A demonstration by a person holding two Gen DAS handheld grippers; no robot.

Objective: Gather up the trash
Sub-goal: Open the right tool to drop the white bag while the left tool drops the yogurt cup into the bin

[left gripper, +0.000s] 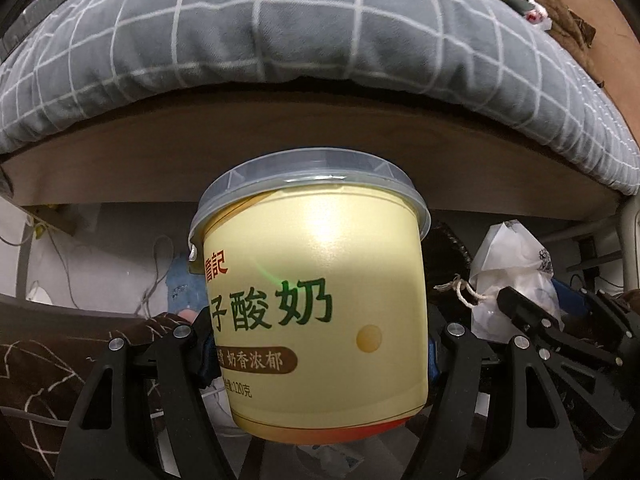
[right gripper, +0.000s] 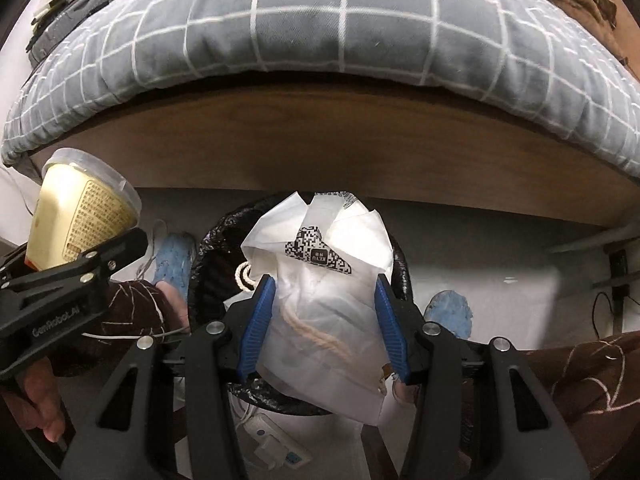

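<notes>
A pale yellow yogurt tub (left gripper: 316, 312), printed with green and red Chinese characters and a brown band, and capped by a clear plastic lid (left gripper: 308, 176) that sits slightly askew, is seen pinched between the blue pads of the left hand-held gripper (left gripper: 320, 360). The tub is carried tilted, in the air, in front of a wooden bed edge (left gripper: 280, 140) draped with a grey checked quilt (left gripper: 240, 32).

In the right wrist view, a crumpled white paper bag (right gripper: 320, 304), marked with a black QR-style print and showing a cream rope handle (right gripper: 316, 334) through its thin wall, is gripped at both sides by the pads of the right hand-held gripper (right gripper: 326, 320). The bag is held directly above a round bin lined with a black plastic liner (right gripper: 208, 248); most of the bin's inside is hidden by the bag, so its contents cannot be told. The tub and the left hand-held gripper are seen at the left of that view, beside the bin. Brown patterned sleeves (right gripper: 580, 380) are visible at the frame edges, and blue slippers (right gripper: 172, 260) lie on the pale floor near the bin.
</notes>
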